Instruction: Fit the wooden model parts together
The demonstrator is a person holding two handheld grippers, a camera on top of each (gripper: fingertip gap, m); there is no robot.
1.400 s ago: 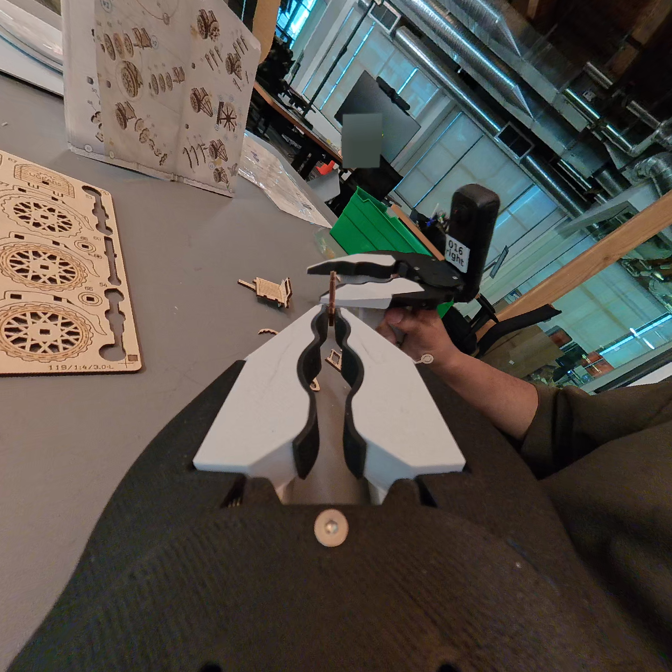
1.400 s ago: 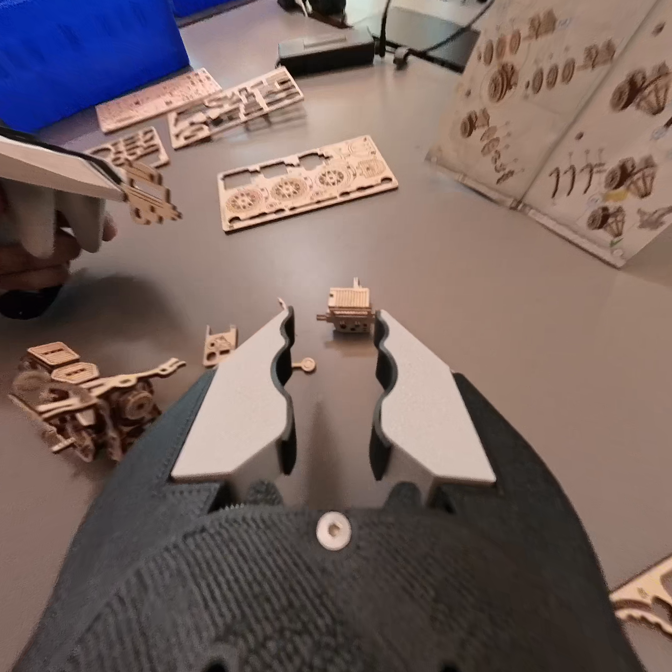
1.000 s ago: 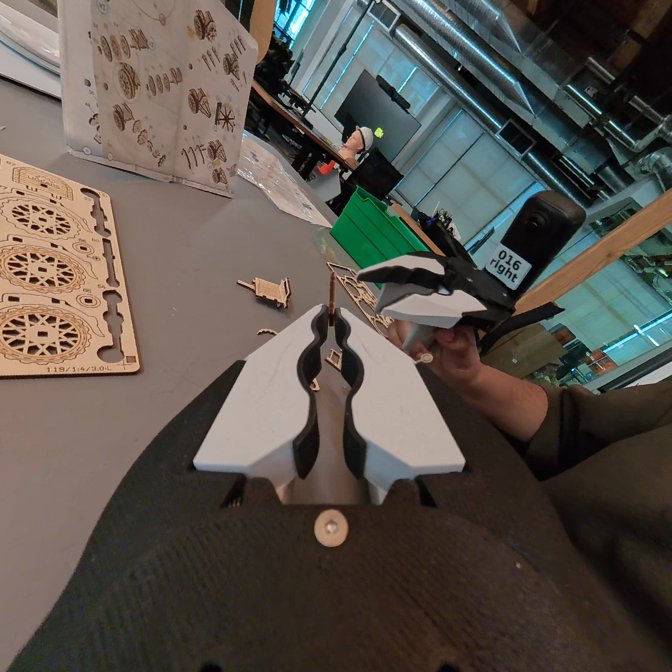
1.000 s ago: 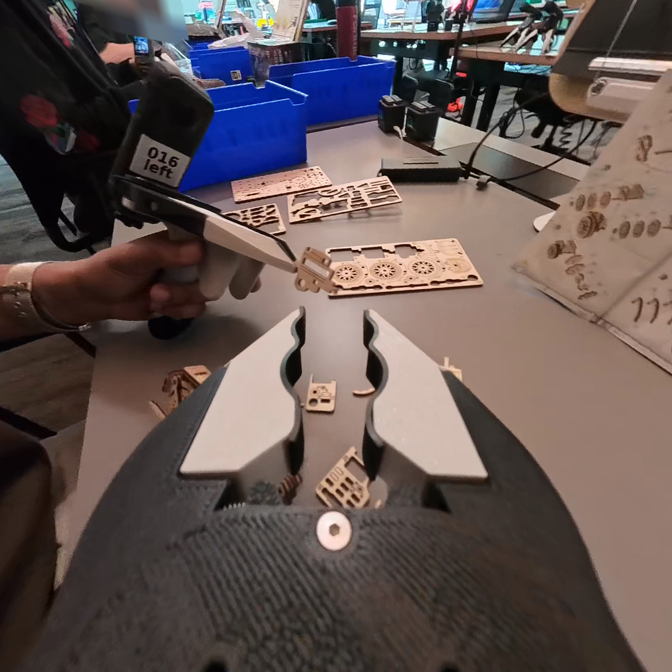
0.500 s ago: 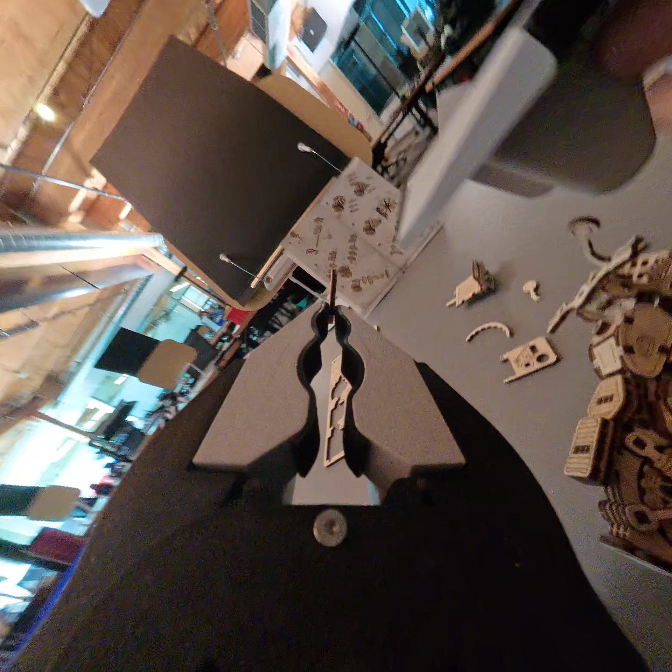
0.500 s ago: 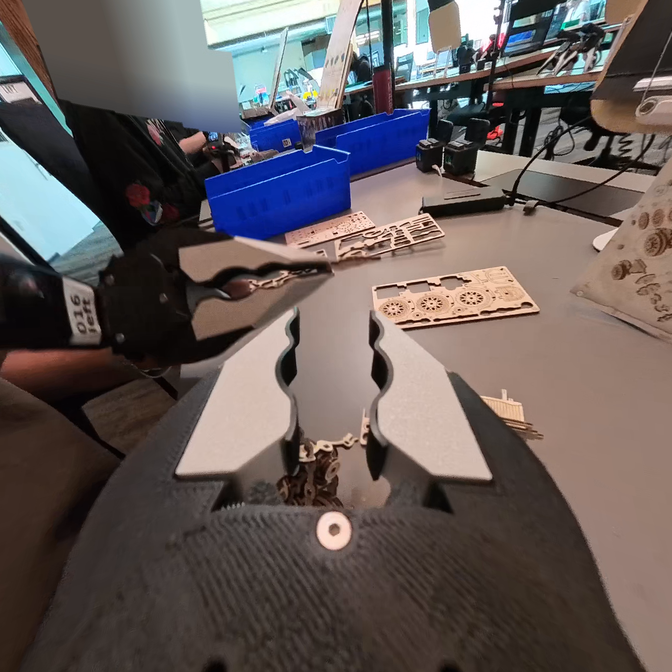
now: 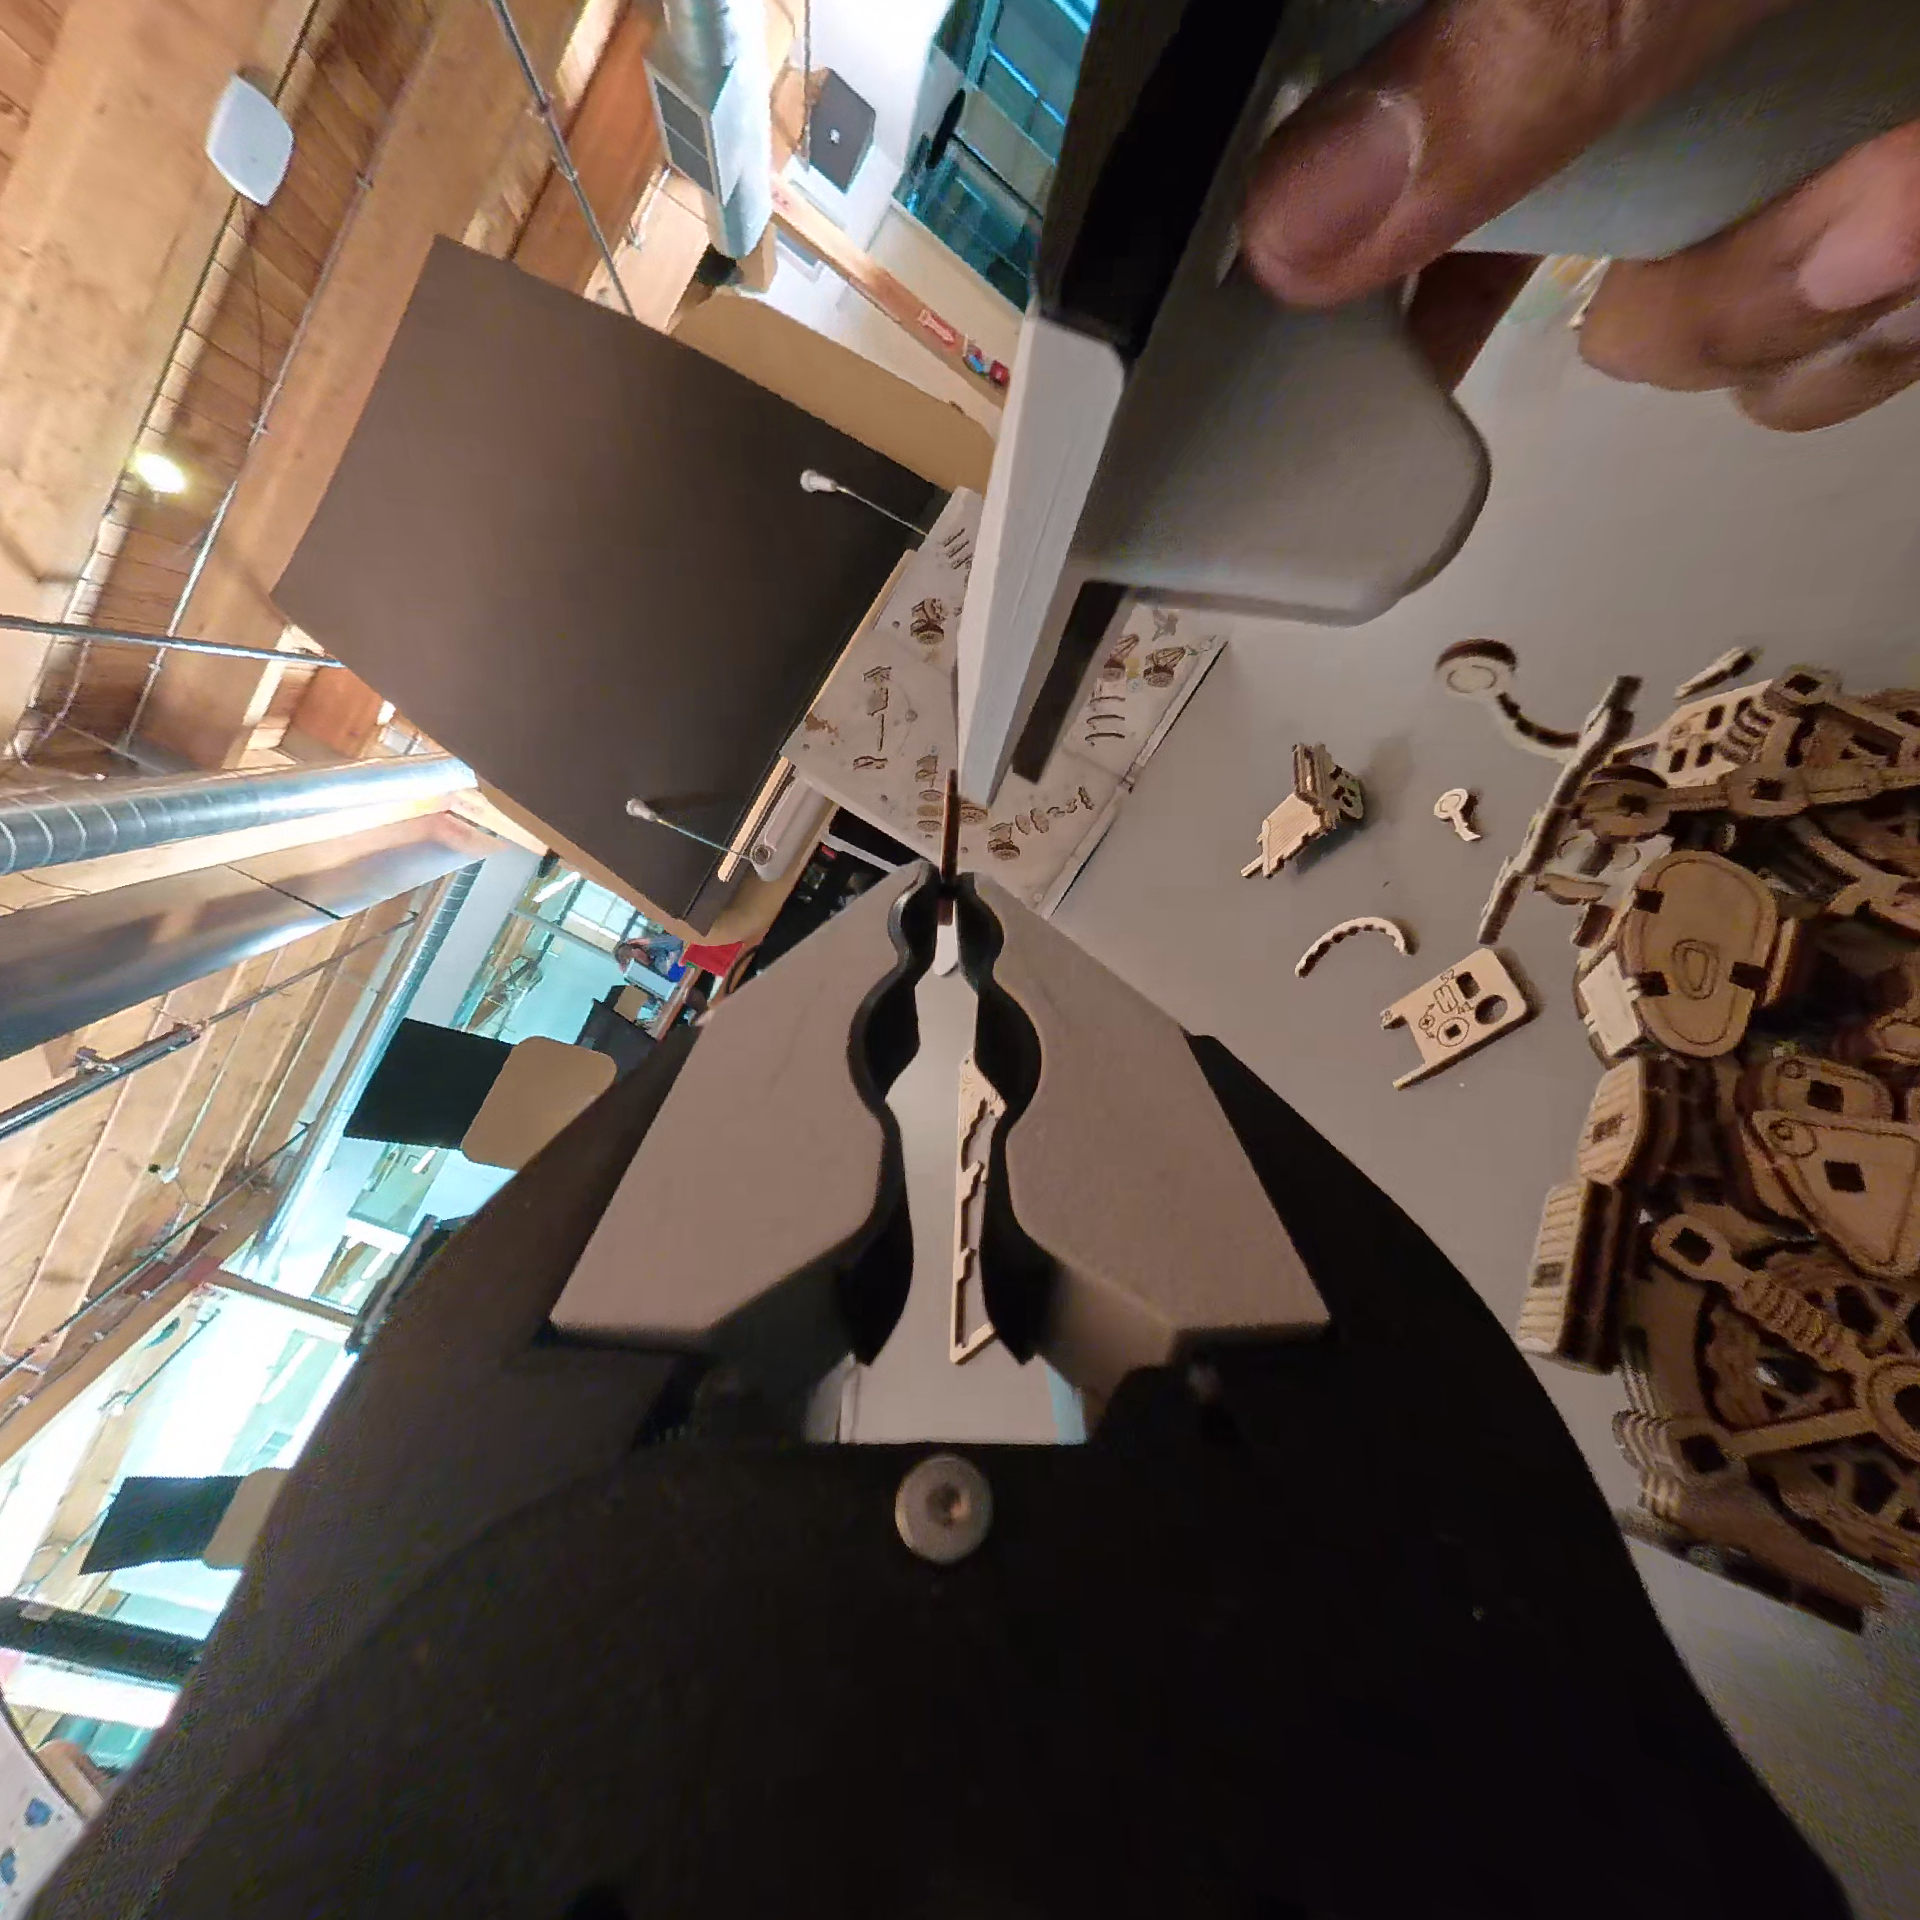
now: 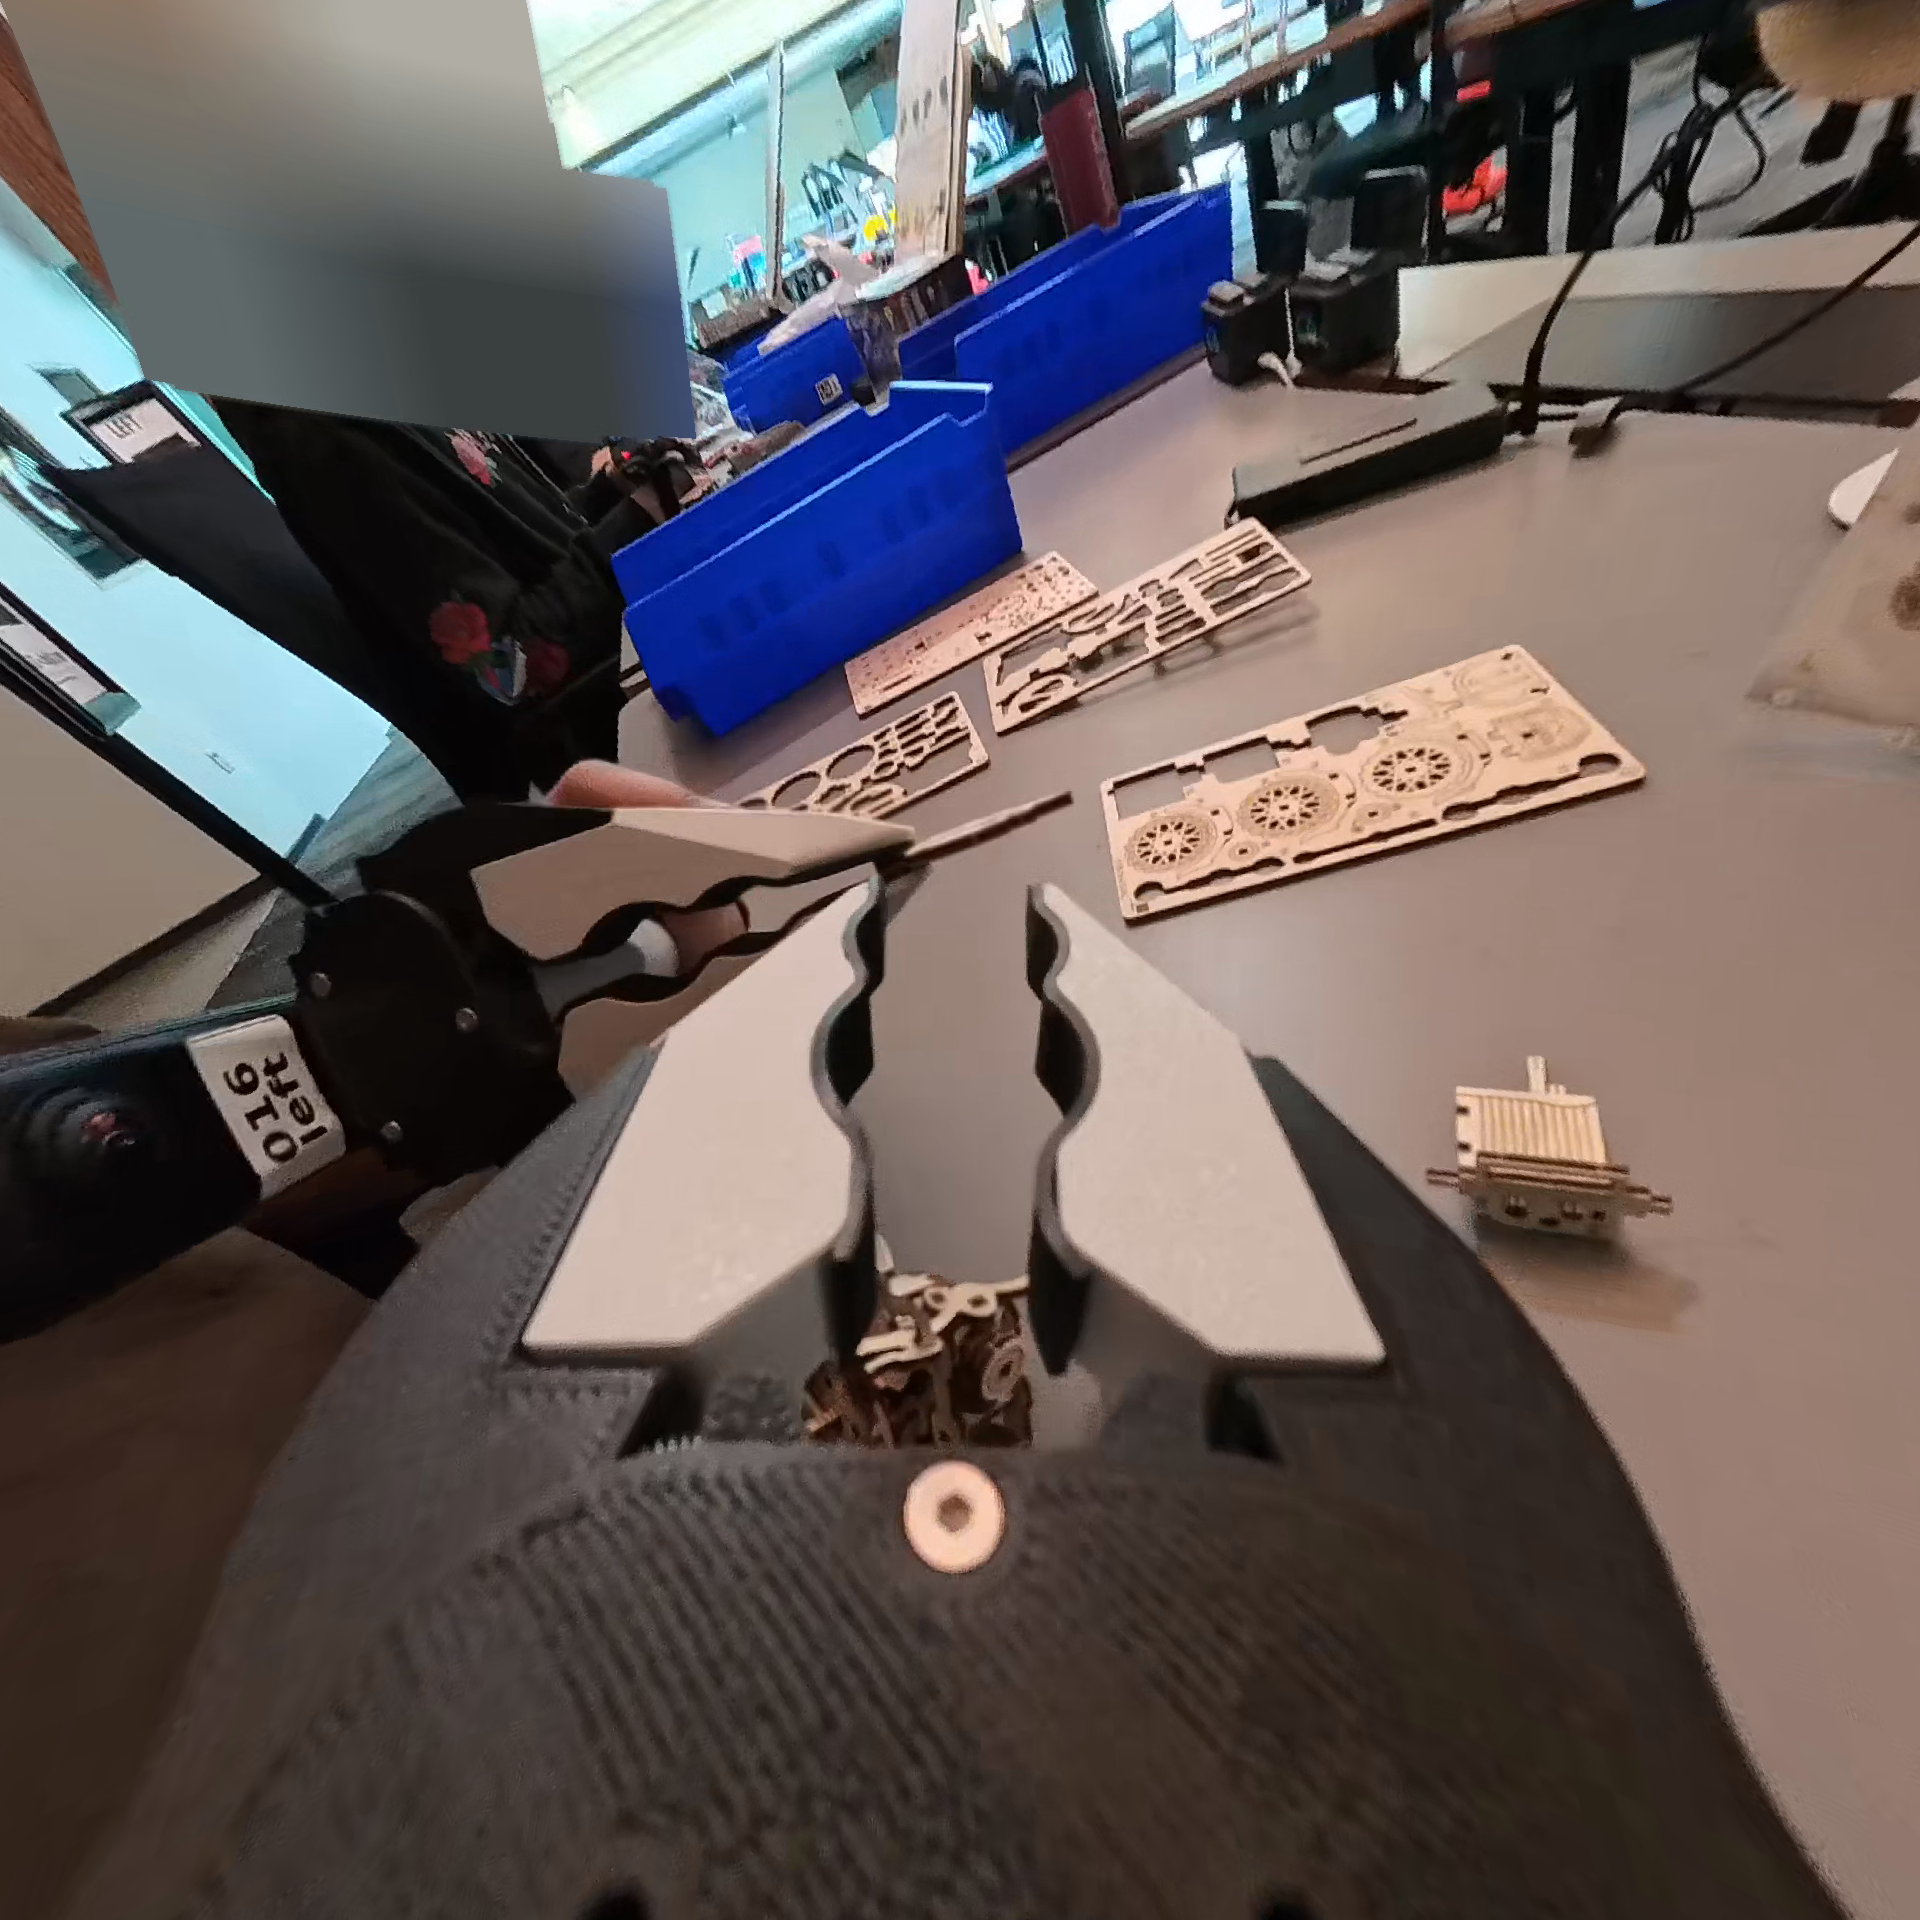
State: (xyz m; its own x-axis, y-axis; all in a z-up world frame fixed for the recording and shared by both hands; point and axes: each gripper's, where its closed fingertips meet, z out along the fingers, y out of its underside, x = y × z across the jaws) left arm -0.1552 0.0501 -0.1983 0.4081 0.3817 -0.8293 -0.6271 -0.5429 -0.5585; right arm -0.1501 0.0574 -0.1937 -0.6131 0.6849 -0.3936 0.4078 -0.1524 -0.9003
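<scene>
My left gripper (image 7: 945, 894) is shut on a thin flat wooden part (image 7: 948, 831), seen edge-on and sticking out past the tips. In the right wrist view the left gripper (image 8: 894, 842) comes in from the left, and the part (image 8: 987, 828) pokes out just beyond my right fingertips. My right gripper (image 8: 951, 904) is open and empty, held above the table. It fills the top of the left wrist view (image 7: 1039, 623), gripped by a hand. The partly built wooden model (image 7: 1745, 1091) sits on the grey table and shows through the right gripper's gap (image 8: 925, 1361).
Loose parts lie near the model: a small ribbed assembly (image 8: 1538, 1164), a flat plate (image 7: 1460, 1013), a curved piece (image 7: 1351, 940). Wooden part sheets (image 8: 1371, 790) and blue bins (image 8: 821, 582) lie farther back. A person in dark clothing (image 8: 447, 582) is at the left. Less than 4 cm separates the two grippers' tips.
My left gripper has rolled onto its side, still holding the part. My right gripper has lifted off the table and drawn back over the model, close beside the left gripper's tip.
</scene>
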